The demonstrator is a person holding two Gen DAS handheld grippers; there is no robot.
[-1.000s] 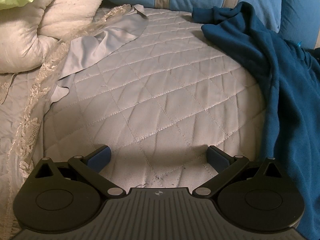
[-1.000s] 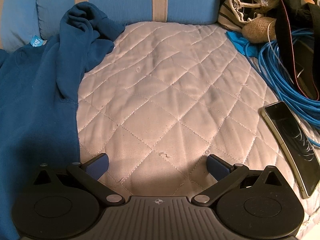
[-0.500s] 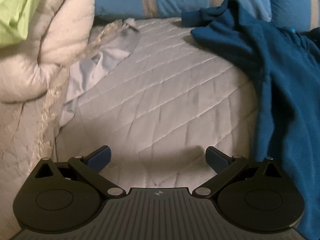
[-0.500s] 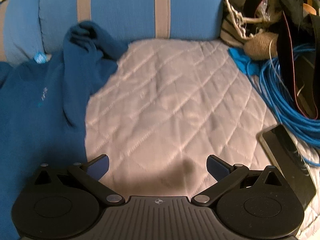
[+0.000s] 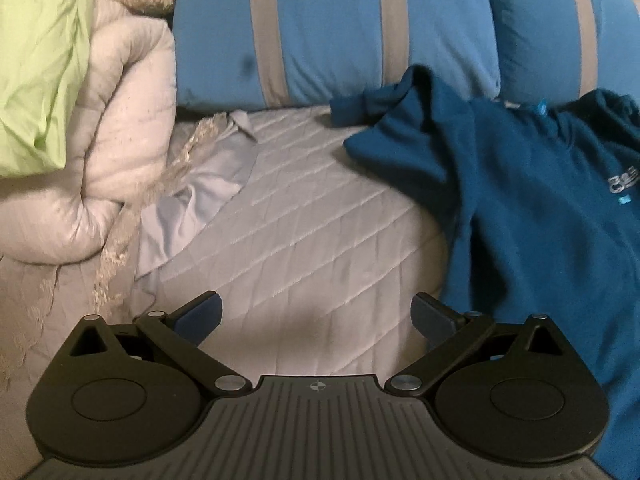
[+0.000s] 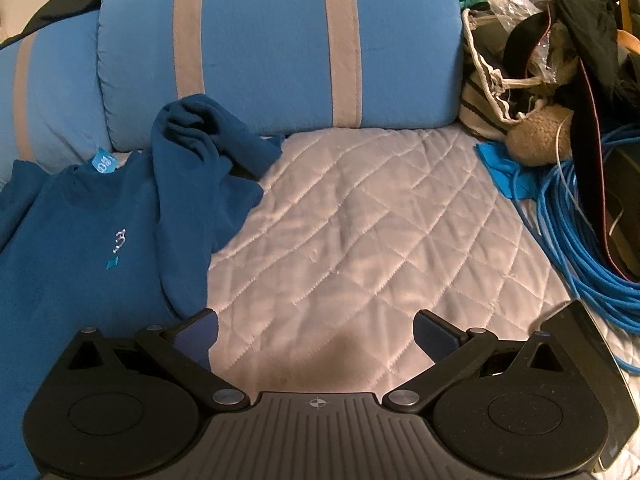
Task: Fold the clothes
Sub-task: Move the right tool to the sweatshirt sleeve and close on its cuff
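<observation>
A dark teal sweatshirt lies spread on the quilted bed cover, filling the right side of the left wrist view. In the right wrist view the same sweatshirt covers the left side, one sleeve bunched against the pillow. My left gripper hovers open over bare quilt, its right finger at the garment's edge. My right gripper is open too, nothing between its fingers, its left finger over the sweatshirt's edge.
Blue pillows with grey stripes line the back. A rolled white comforter and green cloth lie at left. At right are coiled blue cable, a bag with clutter and a dark phone.
Both views have tilted up and drawn back, showing more pillow and more of the sweatshirt. Both grippers stay open.
</observation>
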